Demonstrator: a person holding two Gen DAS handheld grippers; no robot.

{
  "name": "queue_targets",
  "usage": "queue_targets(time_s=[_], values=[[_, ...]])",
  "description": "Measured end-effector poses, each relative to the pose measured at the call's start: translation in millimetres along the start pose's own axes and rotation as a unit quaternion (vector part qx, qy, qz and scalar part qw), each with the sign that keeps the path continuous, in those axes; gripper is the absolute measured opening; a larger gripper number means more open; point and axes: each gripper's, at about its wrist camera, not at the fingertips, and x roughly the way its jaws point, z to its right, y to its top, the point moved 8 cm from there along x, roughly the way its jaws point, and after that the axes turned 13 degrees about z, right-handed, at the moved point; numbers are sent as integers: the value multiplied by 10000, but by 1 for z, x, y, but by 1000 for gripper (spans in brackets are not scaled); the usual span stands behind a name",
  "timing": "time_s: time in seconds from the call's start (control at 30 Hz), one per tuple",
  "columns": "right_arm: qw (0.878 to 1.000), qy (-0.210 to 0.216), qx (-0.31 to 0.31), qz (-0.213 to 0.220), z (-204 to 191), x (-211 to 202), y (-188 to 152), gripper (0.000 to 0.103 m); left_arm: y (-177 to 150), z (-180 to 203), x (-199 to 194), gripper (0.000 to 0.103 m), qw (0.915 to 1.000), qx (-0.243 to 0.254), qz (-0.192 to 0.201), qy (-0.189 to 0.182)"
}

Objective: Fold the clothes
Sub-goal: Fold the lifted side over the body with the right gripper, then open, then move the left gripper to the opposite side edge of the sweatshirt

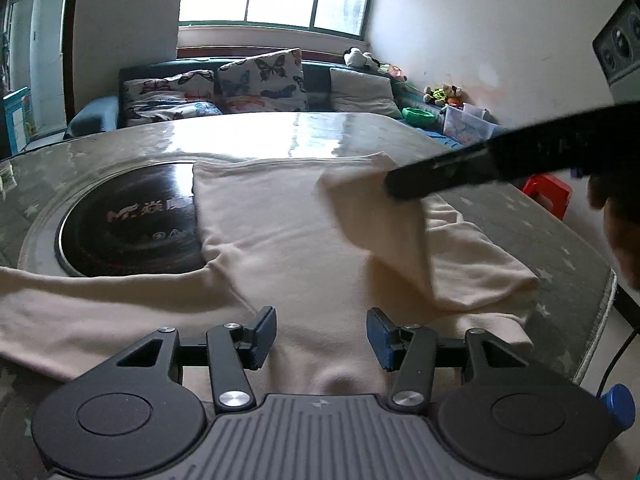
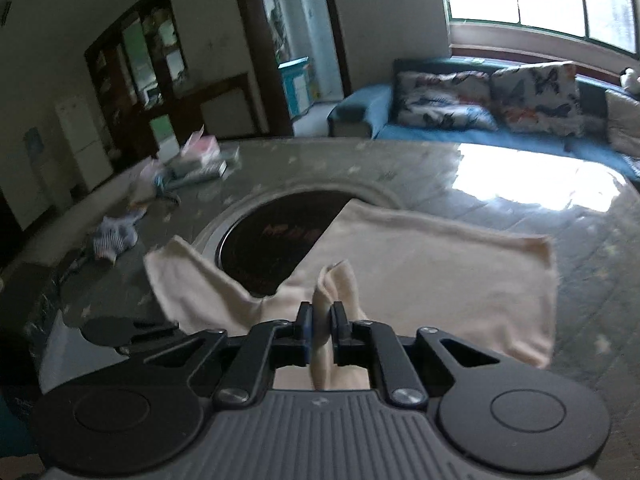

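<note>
1. A cream garment [image 1: 288,236] is lying spread across the grey star-patterned tabletop [image 1: 532,228], its far hem running straight and parallel to the sofa [image 1: 320,80] beyond.
2. The garment's left side edge is overlapping the round black hob [image 1: 132,220] set into the tabletop; a sleeve [image 1: 80,312] is stretching away to the left along the near side.
3. The left gripper [image 1: 322,334] is hovering just above the near part of the garment, its jaws standing about half open with nothing between them.
4. The right gripper [image 2: 321,330] is pinching the cuff of the other sleeve [image 2: 332,280] between nearly closed jaws; the cloth is bunching up between the pads.
5. In the left wrist view, the right gripper is reaching in from the right, and the lifted sleeve is hanging from it over the garment's body.
6. Bare tabletop is lying open beyond the far hem and to the right of the garment, reaching to the rounded rim.
7. Along the far left rim in the right wrist view, a small striped cloth [image 2: 114,240] and a blurred clutter of items [image 2: 192,164] are sitting well apart from the garment.
</note>
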Motion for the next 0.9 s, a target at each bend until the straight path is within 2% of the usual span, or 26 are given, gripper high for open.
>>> queue_targets(time_s=[0.17,0.23,0.3,0.43,0.53,0.67,0.73,0.8,0.83,0.9], values=[[9998,-104,-142,9,9,-12,4,18,2,-4,-8,53,10000,-18,64,45],[9993,-292,-225,33,22,-23,7,26,5,-5,-11,53,9999,25,125,92],[9981,-520,-316,20,39,-35,6,27,9,-4,-10,53,9996,101,208,143],[9941,-983,-399,-243,79,-58,-16,27,14,3,-5,52,9994,205,248,81],[9916,-1152,-373,-459,99,-69,-41,27,7,8,6,51,9996,230,82,114],[9919,-1134,-377,-425,104,-73,-62,26,0,11,12,36,9988,382,15,303],[9934,-1033,-363,-352,101,-71,-68,25,-3,12,14,22,9981,466,8,398],[9941,-922,-454,-358,96,-66,-74,22,-2,10,13,15,9975,518,5,487],[9940,-883,-498,-400,95,-63,-77,21,-2,8,14,12,9971,537,-17,535],[9934,-869,-559,-508,96,-59,-85,20,-1,5,14,11,9964,568,-60,620]])
